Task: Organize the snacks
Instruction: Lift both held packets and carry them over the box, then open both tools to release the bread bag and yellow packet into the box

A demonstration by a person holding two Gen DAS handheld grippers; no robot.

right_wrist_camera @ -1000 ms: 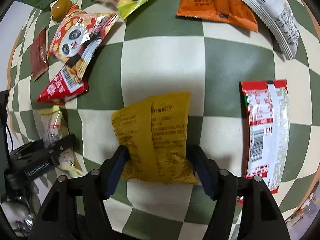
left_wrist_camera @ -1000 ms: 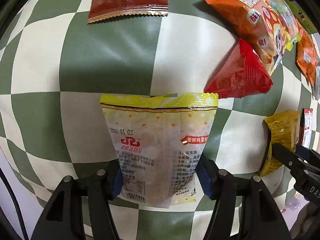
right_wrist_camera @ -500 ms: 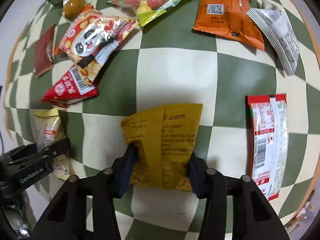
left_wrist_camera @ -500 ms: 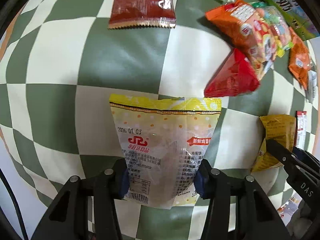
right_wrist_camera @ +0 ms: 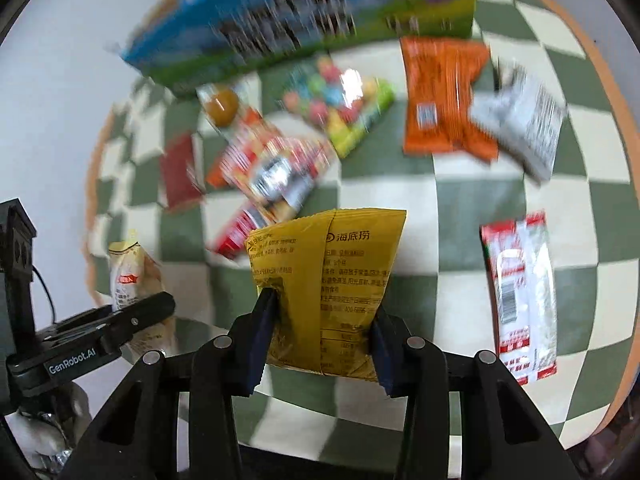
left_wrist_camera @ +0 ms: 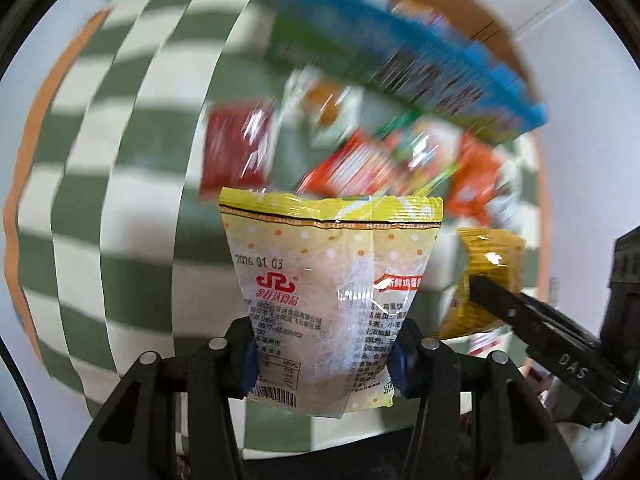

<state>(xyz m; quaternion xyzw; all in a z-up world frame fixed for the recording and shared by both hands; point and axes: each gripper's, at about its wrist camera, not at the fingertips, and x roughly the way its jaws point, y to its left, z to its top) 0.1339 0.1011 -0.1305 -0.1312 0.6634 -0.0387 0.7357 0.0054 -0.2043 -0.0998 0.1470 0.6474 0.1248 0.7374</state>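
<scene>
Pinching each packet low down, near its bottom seal, leaves most of the bag standing free above the jaws, which looks like a carrying hold rather than a sorting one. The left gripper point(left_wrist_camera: 322, 354) is clenched on a pale yellow egg-biscuit packet point(left_wrist_camera: 330, 280), a crinkly, semi-clear film pouch with a bright yellow crimped top band, dots and a printed date; its sides buckle inward where the blue pads point(left_wrist_camera: 249, 364) squeeze it. The right gripper point(right_wrist_camera: 320, 340) is clamped on a mustard-yellow foil sachet point(right_wrist_camera: 328, 272), matte and creased, with a back seam running up its middle and its flat top edge tilted. Both packets appear lifted clear of the green-and-cream checked tablecloth point(right_wrist_camera: 500, 192), and the blur behind them suggests quick motion.

Beyond the sachet, in the right wrist view, a red-and-white flat packet point(right_wrist_camera: 520, 300) lies near the tabletop's right edge. Further in, toward the middle, sits a loose heap: a small red triangular bag point(right_wrist_camera: 236, 232), a red and orange panda-print bag point(right_wrist_camera: 272, 164) and a dark red flat sachet point(right_wrist_camera: 182, 172) to its left. Past these are a clear bag of coloured candy balls point(right_wrist_camera: 340, 104), an orange foil packet point(right_wrist_camera: 444, 96) and a silver-white pillow pack point(right_wrist_camera: 524, 120), the last two overlapping.

At the far edge stands a blue-and-green printed carton point(right_wrist_camera: 300, 24), stiff and boxy among all the soft film; I judge it the likely place for the snacks, though its opening cannot be made out.
</scene>
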